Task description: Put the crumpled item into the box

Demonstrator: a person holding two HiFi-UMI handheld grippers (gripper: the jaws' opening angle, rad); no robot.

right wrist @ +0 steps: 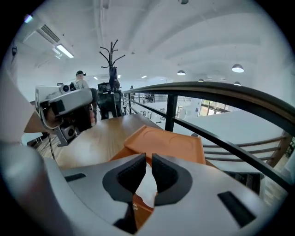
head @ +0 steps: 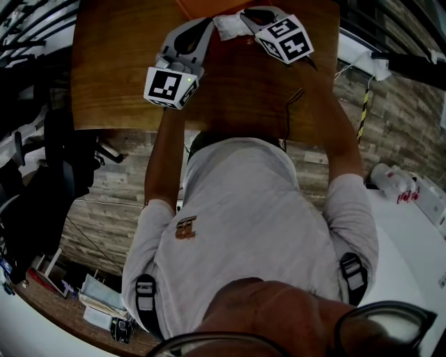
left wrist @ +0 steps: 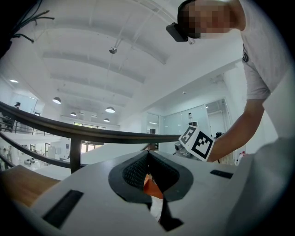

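The crumpled item (head: 226,26) is a white wad of paper at the table's far edge, beside the orange box (head: 201,6). My right gripper (head: 241,17) has its jaws closed narrowly on it. In the right gripper view the white crumpled item (right wrist: 147,188) fills the slim gap between the pads of the right gripper (right wrist: 149,159), with the orange box (right wrist: 168,143) and its flat lid just beyond. My left gripper (head: 205,26) sits close on the left, its jaws shut. In the left gripper view, the left gripper (left wrist: 147,156) has its pads meeting, with orange and white showing below them.
The wooden table (head: 118,63) ends at a front edge near the person's body. A dark cable (head: 295,97) trails over its right side. A black railing (right wrist: 216,90) runs behind the table. A coat stand (right wrist: 112,60) and a person stand far off.
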